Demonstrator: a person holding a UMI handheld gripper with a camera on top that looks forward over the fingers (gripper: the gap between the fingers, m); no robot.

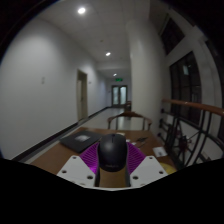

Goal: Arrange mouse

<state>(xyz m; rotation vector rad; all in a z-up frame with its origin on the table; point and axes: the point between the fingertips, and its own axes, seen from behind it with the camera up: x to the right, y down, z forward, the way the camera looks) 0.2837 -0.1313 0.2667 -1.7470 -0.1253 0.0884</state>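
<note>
I see a brown table under my tongs. A flat gray thing, maybe a closed laptop, lies on it, off to one side ahead of my fingers. On the other side, near the table's edge, sits a small yellow thing. I cannot tell what it is. The far end of the table meets a railing.

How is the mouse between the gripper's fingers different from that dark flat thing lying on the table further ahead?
The mouse is rounded and domed, black with a glossy top; the dark flat thing is thin, rectangular and greyish. The mouse sits between the gripper fingers, flanked by their purple pads; the flat thing lies beyond them on the wooden table, untouched. Whether the fingers press the mouse is unclear. Both are dark.
</note>
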